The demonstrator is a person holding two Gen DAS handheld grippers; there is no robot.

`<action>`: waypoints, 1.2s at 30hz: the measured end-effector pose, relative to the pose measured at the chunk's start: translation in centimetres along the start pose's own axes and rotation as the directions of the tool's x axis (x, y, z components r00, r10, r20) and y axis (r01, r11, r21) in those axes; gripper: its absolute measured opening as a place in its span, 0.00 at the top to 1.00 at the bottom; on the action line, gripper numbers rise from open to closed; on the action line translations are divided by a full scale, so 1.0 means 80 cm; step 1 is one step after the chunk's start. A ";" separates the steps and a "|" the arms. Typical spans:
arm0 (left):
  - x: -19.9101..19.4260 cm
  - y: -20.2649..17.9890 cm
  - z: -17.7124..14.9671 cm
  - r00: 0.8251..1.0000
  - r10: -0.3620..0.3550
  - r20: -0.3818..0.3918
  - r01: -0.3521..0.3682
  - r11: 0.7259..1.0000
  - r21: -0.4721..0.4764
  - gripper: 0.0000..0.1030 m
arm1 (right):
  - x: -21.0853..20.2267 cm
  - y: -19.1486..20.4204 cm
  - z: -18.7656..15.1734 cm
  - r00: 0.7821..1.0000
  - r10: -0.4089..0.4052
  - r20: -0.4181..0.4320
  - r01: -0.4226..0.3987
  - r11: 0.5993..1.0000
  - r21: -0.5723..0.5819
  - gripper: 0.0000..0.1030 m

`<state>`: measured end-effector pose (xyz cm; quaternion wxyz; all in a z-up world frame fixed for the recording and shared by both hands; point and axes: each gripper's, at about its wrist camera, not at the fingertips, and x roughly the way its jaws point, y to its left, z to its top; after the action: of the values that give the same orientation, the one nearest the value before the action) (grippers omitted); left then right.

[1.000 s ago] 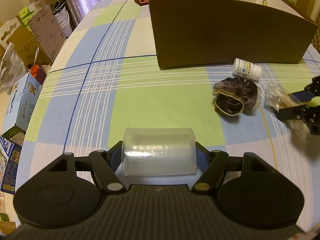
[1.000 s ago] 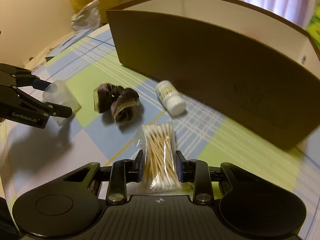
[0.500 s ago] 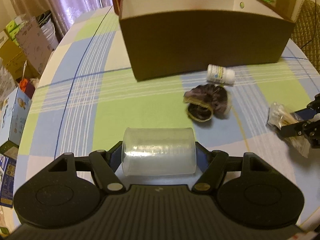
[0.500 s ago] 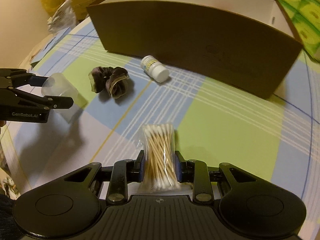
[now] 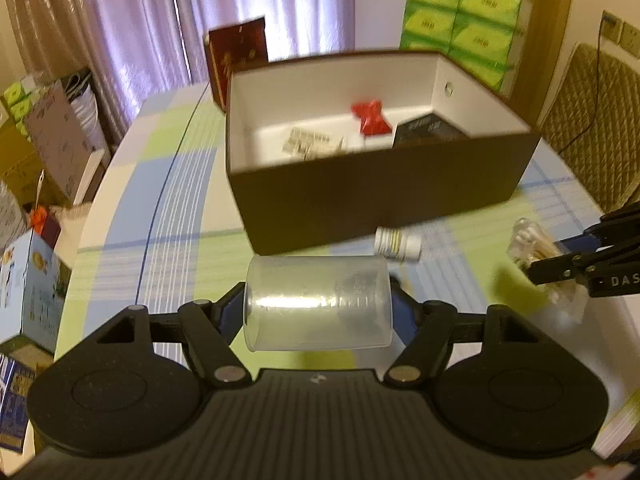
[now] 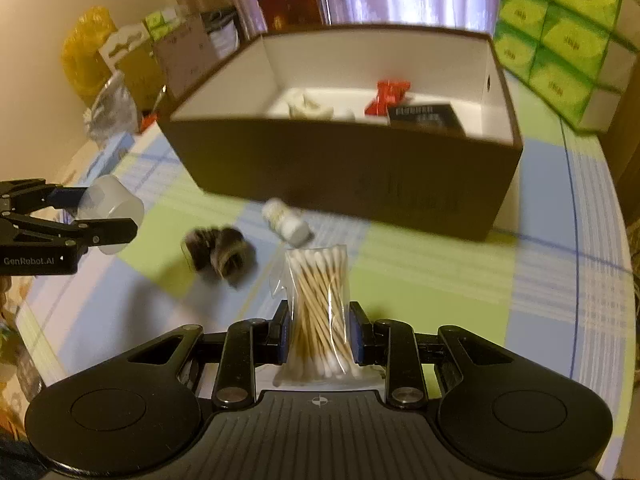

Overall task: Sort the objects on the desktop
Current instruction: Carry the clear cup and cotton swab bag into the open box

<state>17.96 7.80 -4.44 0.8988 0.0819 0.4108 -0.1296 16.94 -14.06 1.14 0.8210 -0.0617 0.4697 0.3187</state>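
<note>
The left gripper (image 5: 318, 312) clamps a clear measuring cup (image 5: 318, 304) sideways while the right gripper (image 6: 320, 334) pinches a bag of cotton swabs (image 6: 320, 304), both raised off the surface (image 6: 460, 280), probably to clear the near wall of the open box (image 6: 360, 168).

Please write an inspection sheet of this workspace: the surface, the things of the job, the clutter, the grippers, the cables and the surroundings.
Surface: table under a checked cloth of green, blue and white.
Job's things: brown box, open, white inside, holding a red item, a black item and pale items; small white bottle lying before it; dark cloth bundle beside the bottle.
Clutter: nothing seen on the table besides these.
Grippers: left gripper shut on a clear cup, held sideways; right gripper shut on a bag of cotton swabs.
Cables: thin dark wire by the chair.
Surroundings: curtains, green packs, cardboard boxes on the floor.
</note>
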 end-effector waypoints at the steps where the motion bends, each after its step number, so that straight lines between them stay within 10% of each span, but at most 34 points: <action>1: -0.003 0.000 0.005 1.000 -0.006 0.010 0.006 1.000 0.002 0.33 | -0.003 0.000 0.004 1.000 0.005 0.010 -0.005 1.000 0.001 0.75; 20: 0.024 0.009 0.133 0.989 -0.058 0.133 0.050 0.997 0.063 0.33 | -0.012 -0.008 0.133 0.986 0.042 0.163 -0.039 0.999 -0.022 0.75; 36: 0.135 0.016 0.197 0.996 -0.084 0.022 0.079 0.986 0.147 0.33 | 0.077 -0.056 0.205 0.996 0.028 0.090 -0.036 0.996 0.081 0.75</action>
<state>36.42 3.20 -2.39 0.8901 0.1286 0.3903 -0.1970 33.72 -8.16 4.26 0.8376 -0.0060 0.4464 0.3147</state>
